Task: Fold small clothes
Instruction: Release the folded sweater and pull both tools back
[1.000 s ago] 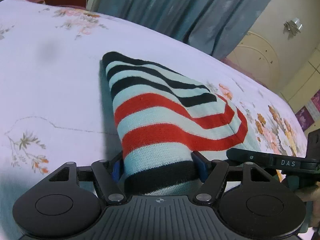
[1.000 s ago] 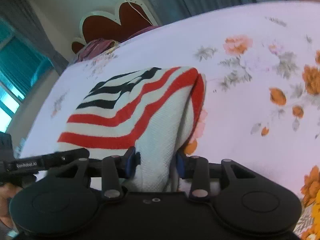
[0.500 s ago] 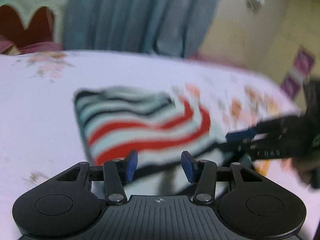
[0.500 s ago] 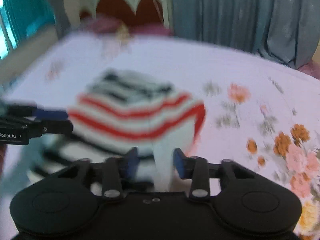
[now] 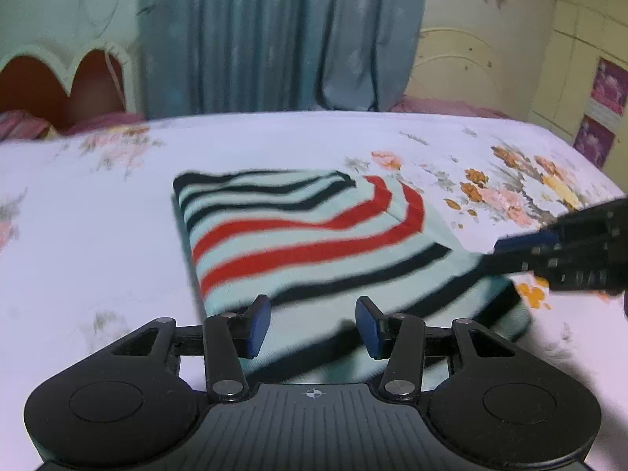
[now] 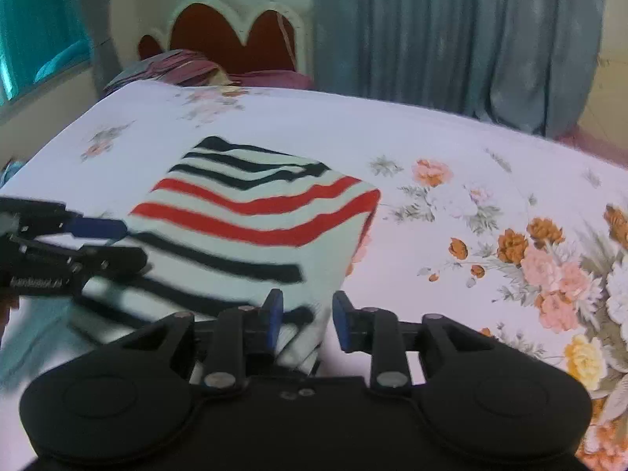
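Both grippers have let go of the striped red, black and pale-green knitted garment (image 5: 306,235), which now lies folded on the floral bedsheet. The left gripper (image 5: 313,327) has pulled back above its near edge, pads apart. The right gripper (image 6: 307,320) has also drawn back, its jaws closing with nothing gripped.

I see the striped garment (image 5: 314,235) smeared by motion along its near edge, which my left gripper's (image 5: 313,327) body hides. In the right wrist view its near left part blurs, and the right gripper's (image 6: 307,320) housing hides the nearest hem.
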Demonstrator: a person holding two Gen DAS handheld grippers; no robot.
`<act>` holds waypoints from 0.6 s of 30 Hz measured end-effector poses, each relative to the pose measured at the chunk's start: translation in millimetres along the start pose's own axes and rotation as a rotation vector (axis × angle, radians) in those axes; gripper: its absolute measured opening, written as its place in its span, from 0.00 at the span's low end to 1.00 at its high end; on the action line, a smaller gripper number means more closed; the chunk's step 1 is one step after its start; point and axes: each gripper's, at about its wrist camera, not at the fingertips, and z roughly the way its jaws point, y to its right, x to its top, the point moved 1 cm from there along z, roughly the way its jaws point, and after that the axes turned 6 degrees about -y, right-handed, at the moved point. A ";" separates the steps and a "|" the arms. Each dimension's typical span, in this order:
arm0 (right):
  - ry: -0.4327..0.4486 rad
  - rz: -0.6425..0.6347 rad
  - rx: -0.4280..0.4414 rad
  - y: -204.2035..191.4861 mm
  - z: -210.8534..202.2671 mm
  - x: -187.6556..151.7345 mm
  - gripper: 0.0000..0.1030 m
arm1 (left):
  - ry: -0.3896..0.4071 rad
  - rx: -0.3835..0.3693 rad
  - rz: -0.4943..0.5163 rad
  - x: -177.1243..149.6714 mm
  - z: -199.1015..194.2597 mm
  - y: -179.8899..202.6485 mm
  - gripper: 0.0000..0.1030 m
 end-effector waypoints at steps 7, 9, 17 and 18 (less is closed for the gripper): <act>-0.105 -0.042 -0.012 -13.0 36.5 -30.1 0.19 | -0.031 0.111 0.035 -26.3 10.4 18.7 0.46; -0.107 -0.053 -0.017 -15.5 35.4 -28.8 0.19 | -0.028 0.120 0.026 -27.9 9.1 20.0 0.46; 0.002 0.021 0.029 -3.7 -21.8 -38.3 0.22 | -0.014 0.175 0.003 -38.4 -31.3 46.4 0.46; 0.012 0.021 0.028 -2.4 -33.0 -43.4 0.22 | -0.005 0.180 0.003 -41.8 -38.1 51.2 0.46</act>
